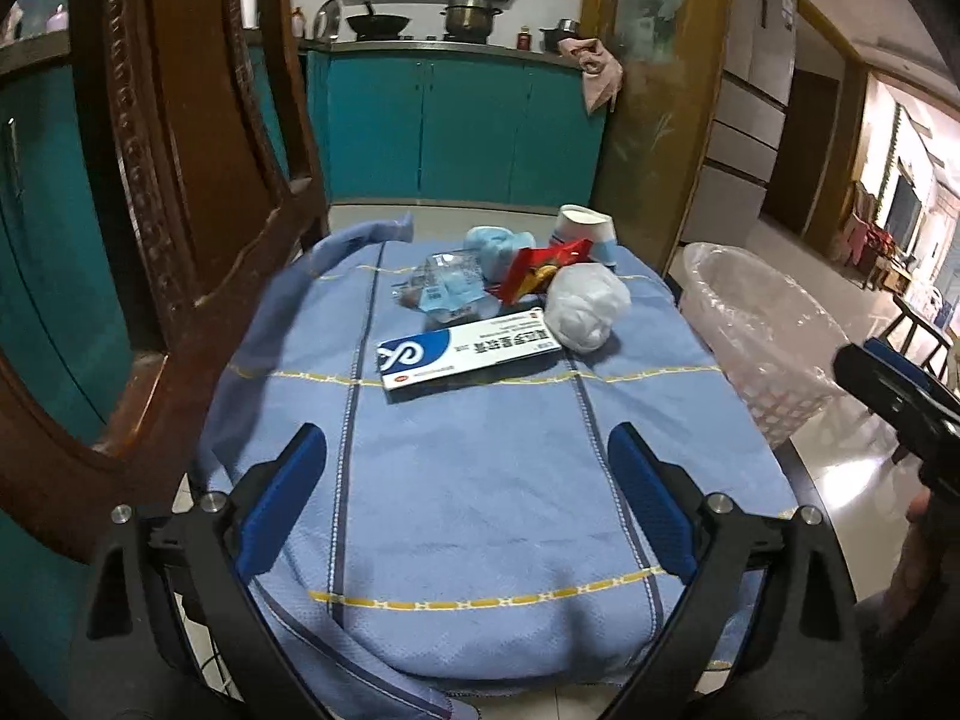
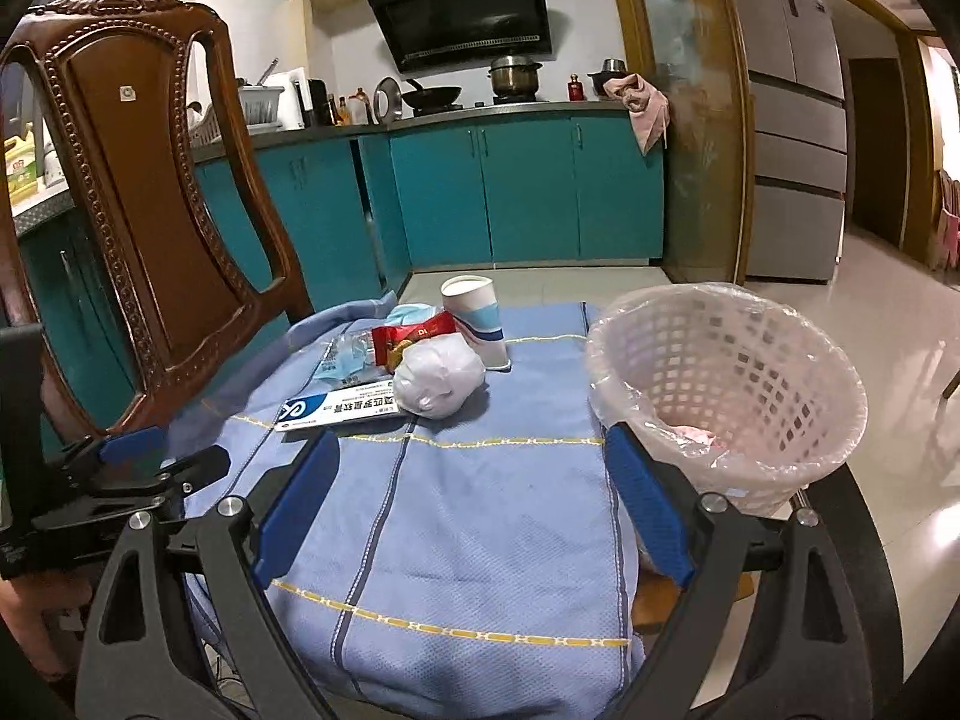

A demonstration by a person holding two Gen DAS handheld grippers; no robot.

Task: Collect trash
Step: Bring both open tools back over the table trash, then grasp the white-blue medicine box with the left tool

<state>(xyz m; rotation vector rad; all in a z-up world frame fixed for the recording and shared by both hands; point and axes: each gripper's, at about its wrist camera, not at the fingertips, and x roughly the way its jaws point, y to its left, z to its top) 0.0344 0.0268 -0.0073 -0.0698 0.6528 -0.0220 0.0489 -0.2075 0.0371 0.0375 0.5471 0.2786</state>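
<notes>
A bench draped in a light blue woven cloth with yellow and dark stripes [image 2: 468, 516] is seen from its near end, with a carved brown wooden chair [image 2: 138, 192] standing at its left side. At the right edge of the bench a white perforated plastic basket lined with a clear bag [image 2: 774, 360] is set, almost empty apart from a pinkish scrap at its bottom. The trash is gathered in one cluster on the far half of the cloth, well apart from the basket: a flat blue-and-white cardboard medicine box [image 1: 474, 354] lies nearest, a crumpled white tissue ball [image 1: 585, 303] touches its right end, and behind these a white paper cup with blue bands [image 2: 477, 318], a red snack wrapper [image 1: 540, 270], a clear plastic packet with blue print [image 1: 444, 288] and a pale blue crumpled wad [image 1: 495, 243] are piled together. The left gripper [image 1: 468, 510] and the right gripper [image 2: 474, 510] are both held over the bare near cloth, jaws spread wide with nothing between them. The collecting appears barely begun, with the approach to the pile in hand. For the next move a reach forward to one piece would be called for, probably the box or the tissue ball, the jaws being closed on it before it is carried across to the basket.
</notes>
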